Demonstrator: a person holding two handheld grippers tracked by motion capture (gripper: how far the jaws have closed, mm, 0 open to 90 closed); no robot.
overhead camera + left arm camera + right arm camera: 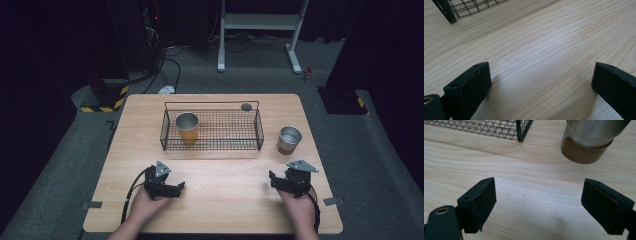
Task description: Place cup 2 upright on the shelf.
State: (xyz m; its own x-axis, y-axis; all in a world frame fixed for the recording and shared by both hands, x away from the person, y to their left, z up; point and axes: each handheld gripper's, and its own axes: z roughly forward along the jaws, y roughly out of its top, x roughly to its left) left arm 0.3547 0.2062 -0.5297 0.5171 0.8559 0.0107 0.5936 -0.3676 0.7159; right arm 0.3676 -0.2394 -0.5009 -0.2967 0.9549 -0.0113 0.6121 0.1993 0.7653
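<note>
We see the left hand-held gripper resting low on the wooden counter, jaws spread wide around nothing. The right hand-held gripper sits likewise, wide and empty. A wire basket holds an orange-sleeved steel cup; a brown-based steel cup stands just beside the basket's right end.
</note>
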